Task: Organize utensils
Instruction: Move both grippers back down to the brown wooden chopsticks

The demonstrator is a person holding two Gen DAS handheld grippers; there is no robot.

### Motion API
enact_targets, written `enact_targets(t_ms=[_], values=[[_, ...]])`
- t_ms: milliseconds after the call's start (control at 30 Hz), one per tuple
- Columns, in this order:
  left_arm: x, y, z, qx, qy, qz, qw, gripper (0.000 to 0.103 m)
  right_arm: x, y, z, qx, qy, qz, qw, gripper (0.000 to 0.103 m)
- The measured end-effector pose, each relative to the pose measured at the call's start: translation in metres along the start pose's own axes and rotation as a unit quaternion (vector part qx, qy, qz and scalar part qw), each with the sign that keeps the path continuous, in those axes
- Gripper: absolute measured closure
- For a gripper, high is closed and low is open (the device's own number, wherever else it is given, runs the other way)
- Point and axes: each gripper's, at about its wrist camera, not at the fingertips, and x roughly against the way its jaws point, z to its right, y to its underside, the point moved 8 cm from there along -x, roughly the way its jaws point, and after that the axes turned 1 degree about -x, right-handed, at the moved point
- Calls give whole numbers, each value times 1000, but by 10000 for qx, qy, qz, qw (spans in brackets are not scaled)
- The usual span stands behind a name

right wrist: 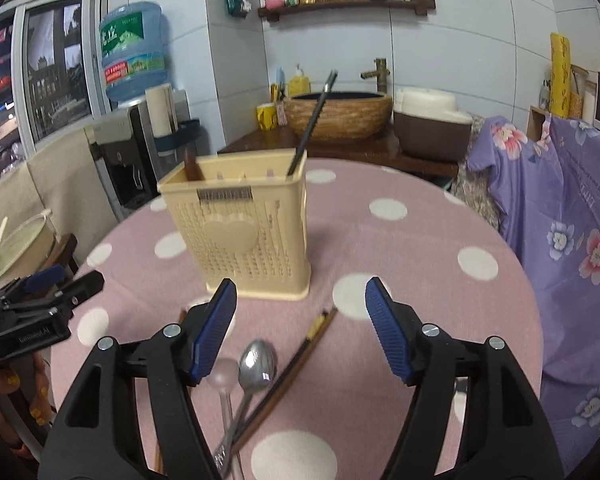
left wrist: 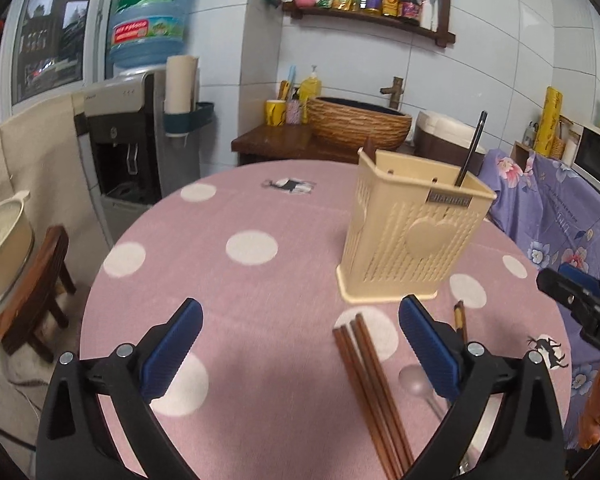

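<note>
A cream plastic utensil holder (left wrist: 410,236) (right wrist: 240,228) stands on the pink polka-dot table (left wrist: 240,208) (right wrist: 400,248). A dark utensil (left wrist: 470,152) (right wrist: 312,124) and a brown stick (right wrist: 192,168) stand in it. My left gripper (left wrist: 300,344) is open and empty above the table. Brown chopsticks (left wrist: 372,384) lie between its fingers. My right gripper (right wrist: 302,328) is open and empty, just short of the holder. A metal spoon (right wrist: 254,368), a clear spoon (right wrist: 222,376) and a brown chopstick (right wrist: 296,364) lie under it. The clear spoon also shows in the left wrist view (left wrist: 414,380).
A purple floral cloth (right wrist: 572,240) drapes over something at the table's right. A wooden stool (left wrist: 40,280) and a cream pot (left wrist: 0,248) sit left of the table. A water dispenser (left wrist: 132,128) and a counter with a basin (left wrist: 356,120) stand behind.
</note>
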Motion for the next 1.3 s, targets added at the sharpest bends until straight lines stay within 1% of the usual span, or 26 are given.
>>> enact_targets(t_ms=[133,233,400,467,500,567,667,733,800,933,1033,1100,1133,1233,1300], values=[[-2,26,-2,54,18,-219,9997,5,-11,33,2,-88,28,-342,9994,36],[-6,43,-6,117,-1,-412,9991,6,-17,51,8,-221,108,-540,9982,36],[-12,60,-10,199,75,-648,9977,18,-29,73,19,-373,214,-810,9958,36],[-15,64,-10,209,108,-725,9971,27,-33,79,22,-407,230,-912,9947,36],[-15,66,-9,202,122,-754,9969,29,-35,82,22,-424,221,-991,9939,36],[-16,69,-6,179,175,-804,9965,37,-40,85,22,-446,164,-1094,9929,39],[-18,73,-1,117,236,-857,9960,43,-48,87,22,-467,174,-1222,9913,42],[-19,75,1,112,281,-893,9955,45,-52,89,19,-536,109,-1308,9899,43],[-20,77,3,104,297,-925,9952,45,-55,92,12,-479,30,-1394,9891,43],[-22,80,6,104,324,-972,9947,46,-62,100,3,-426,45,-1566,9867,50],[-22,80,9,73,342,-980,9946,46,-66,101,0,-490,41,-1638,9853,50],[-22,80,10,60,344,-979,9946,46,-67,100,-3,-480,66,-1685,9845,53],[-22,80,11,54,348,-984,9945,46,-67,100,-4,-522,37,-1727,9836,56],[-23,81,13,41,355,-994,9944,46,-68,98,-3,-492,109,-1781,9827,59],[-22,81,14,7,364,-994,9944,46,-67,101,0,-523,43,-1811,9821,59]])
